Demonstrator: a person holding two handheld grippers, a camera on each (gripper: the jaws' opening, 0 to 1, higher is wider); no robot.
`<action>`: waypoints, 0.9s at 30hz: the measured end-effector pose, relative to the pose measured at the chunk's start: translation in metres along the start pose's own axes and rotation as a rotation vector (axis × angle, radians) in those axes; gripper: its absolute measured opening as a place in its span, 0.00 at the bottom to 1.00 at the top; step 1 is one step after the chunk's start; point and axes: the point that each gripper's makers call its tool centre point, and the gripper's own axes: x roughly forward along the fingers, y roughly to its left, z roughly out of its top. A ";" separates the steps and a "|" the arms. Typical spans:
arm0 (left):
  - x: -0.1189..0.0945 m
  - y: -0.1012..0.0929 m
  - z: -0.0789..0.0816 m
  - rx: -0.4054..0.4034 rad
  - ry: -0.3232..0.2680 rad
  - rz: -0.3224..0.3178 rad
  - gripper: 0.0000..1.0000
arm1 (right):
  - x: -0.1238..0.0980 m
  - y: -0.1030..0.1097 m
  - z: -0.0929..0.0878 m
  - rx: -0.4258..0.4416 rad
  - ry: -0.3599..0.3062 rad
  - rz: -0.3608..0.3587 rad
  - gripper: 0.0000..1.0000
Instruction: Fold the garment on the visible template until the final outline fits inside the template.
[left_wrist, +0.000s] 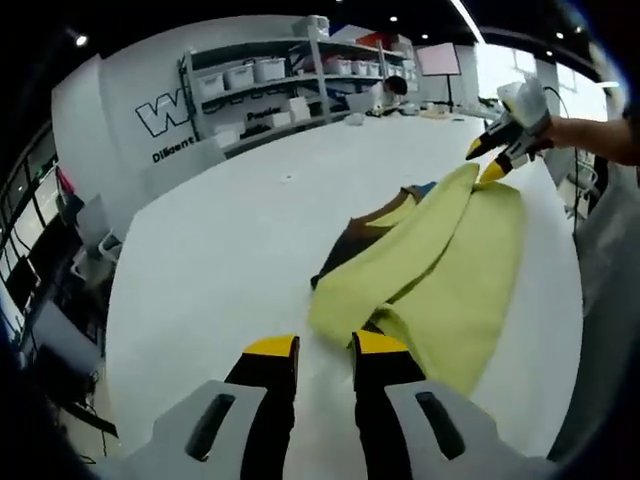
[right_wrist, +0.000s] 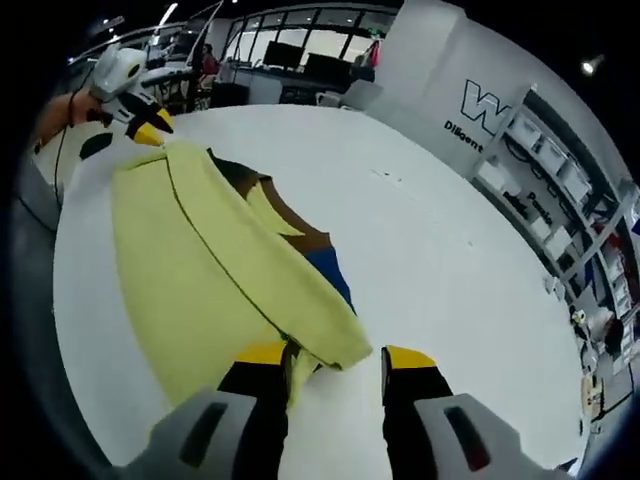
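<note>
A yellow garment (left_wrist: 440, 260) with brown and blue parts lies folded lengthwise on the white table (left_wrist: 220, 260). My left gripper (left_wrist: 325, 346) is open at the garment's near end, and white table shows between its yellow-tipped jaws. The cloth edge lies just ahead of its right jaw. My right gripper (left_wrist: 487, 158) is at the garment's far end, held by a hand. In the right gripper view the same garment (right_wrist: 190, 270) runs away from my right gripper (right_wrist: 335, 356), which is open with the folded corner lying between its jaws. The left gripper (right_wrist: 148, 125) is at the far corner.
Shelves with white bins (left_wrist: 270, 85) stand along the wall past the table. Desks with monitors (right_wrist: 300, 60) and a person (left_wrist: 392, 90) are at the far side. The table's edge (right_wrist: 60, 300) runs close beside the garment.
</note>
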 end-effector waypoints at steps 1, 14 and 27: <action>0.001 -0.001 -0.001 0.011 0.003 -0.002 0.17 | -0.001 -0.001 -0.001 -0.015 0.002 -0.002 0.30; 0.015 -0.001 -0.001 0.190 0.013 -0.017 0.21 | -0.002 -0.003 0.003 -0.297 0.003 -0.006 0.18; 0.022 -0.006 -0.007 0.282 0.046 -0.031 0.12 | 0.000 -0.003 -0.002 -0.416 0.035 0.007 0.08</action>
